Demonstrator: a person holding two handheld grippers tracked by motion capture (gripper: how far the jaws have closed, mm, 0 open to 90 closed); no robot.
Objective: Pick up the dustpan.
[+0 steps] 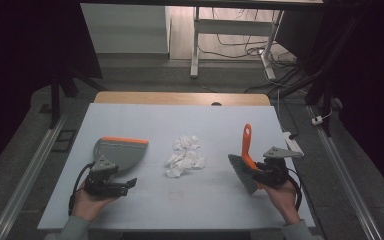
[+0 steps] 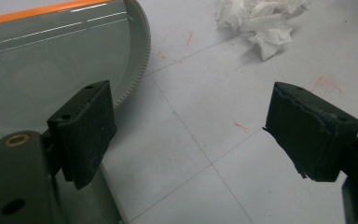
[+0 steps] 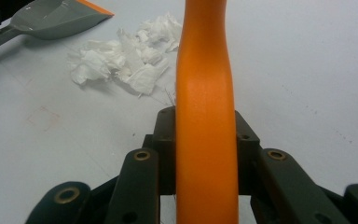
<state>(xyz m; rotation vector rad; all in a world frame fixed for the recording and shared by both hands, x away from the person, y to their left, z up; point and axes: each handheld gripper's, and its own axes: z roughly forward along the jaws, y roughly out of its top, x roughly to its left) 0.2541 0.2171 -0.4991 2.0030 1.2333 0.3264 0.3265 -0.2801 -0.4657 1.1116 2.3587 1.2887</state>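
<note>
A grey dustpan (image 1: 121, 151) with an orange front lip lies on the table's left, also seen as the dustpan (image 2: 51, 60) and the dustpan (image 3: 51, 18). My left gripper (image 1: 124, 183) (image 2: 191, 135) stands open just behind its rear edge, with bare table between the jaws. Crumpled white paper (image 1: 185, 156) (image 2: 261, 21) (image 3: 121, 60) lies mid-table. On the right, my right gripper (image 1: 261, 172) (image 3: 205, 154) is shut on the orange handle (image 3: 205, 93) of a brush (image 1: 246, 145), whose grey bristles (image 1: 243, 174) point down towards the table.
The pale blue board (image 1: 210, 200) covers a wooden table (image 1: 180, 97). A white power strip (image 1: 292, 142) lies at its right edge. Beyond the table are desk legs and loose cables (image 1: 240, 47) on the floor.
</note>
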